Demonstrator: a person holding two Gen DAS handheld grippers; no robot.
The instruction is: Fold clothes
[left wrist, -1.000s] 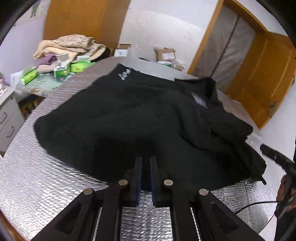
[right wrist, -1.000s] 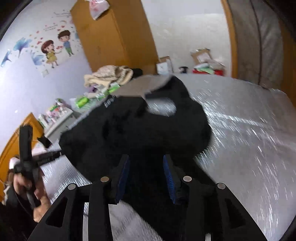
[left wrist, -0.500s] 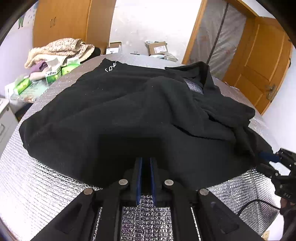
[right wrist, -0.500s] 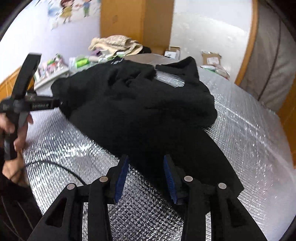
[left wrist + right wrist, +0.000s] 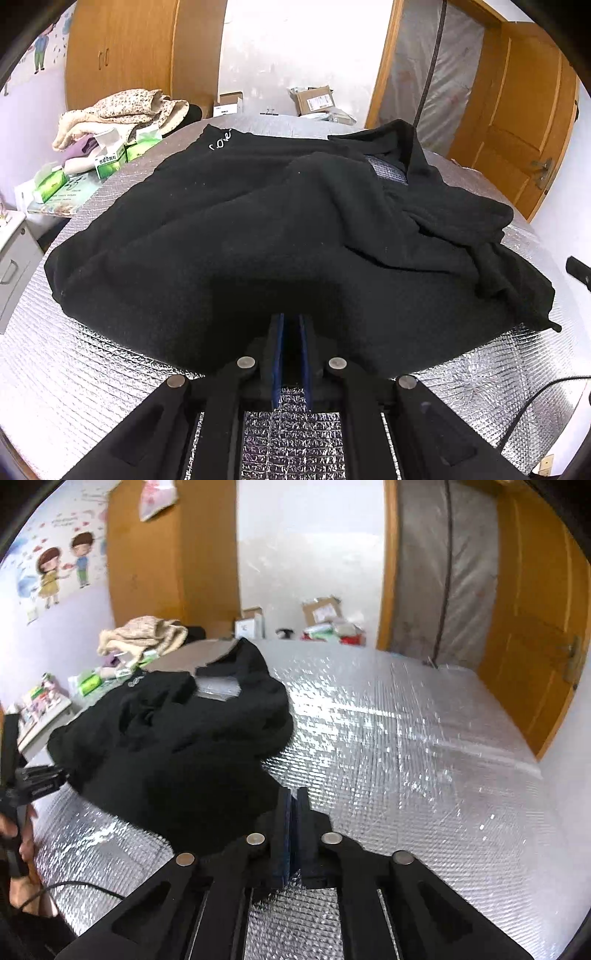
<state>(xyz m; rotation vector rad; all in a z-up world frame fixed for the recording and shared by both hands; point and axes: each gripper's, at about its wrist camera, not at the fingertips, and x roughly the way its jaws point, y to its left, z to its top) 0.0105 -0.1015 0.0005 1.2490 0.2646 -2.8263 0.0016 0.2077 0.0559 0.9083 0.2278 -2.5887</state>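
Note:
A black garment [image 5: 266, 229] with small white lettering near its far edge lies rumpled on the silver quilted table [image 5: 74, 369]. My left gripper [image 5: 290, 323] is shut on its near hem. In the right wrist view the same black garment [image 5: 177, 746] bunches up at the left. My right gripper [image 5: 293, 797] is shut at its near right edge, with cloth running up to the fingertips. The left gripper [image 5: 33, 779] shows there too, held by a hand [image 5: 22, 845].
Beige folded cloths [image 5: 122, 110] and green tissue boxes [image 5: 107, 162] crowd a side table at far left. Cardboard boxes [image 5: 314, 99] sit behind the table, and a wooden door [image 5: 517, 129] stands at right. A black cable [image 5: 85, 888] trails over the near left edge.
My right gripper was open around the garment's edge and has now shut on it. The left gripper stayed shut on the hem, and the garment fills more of its view.

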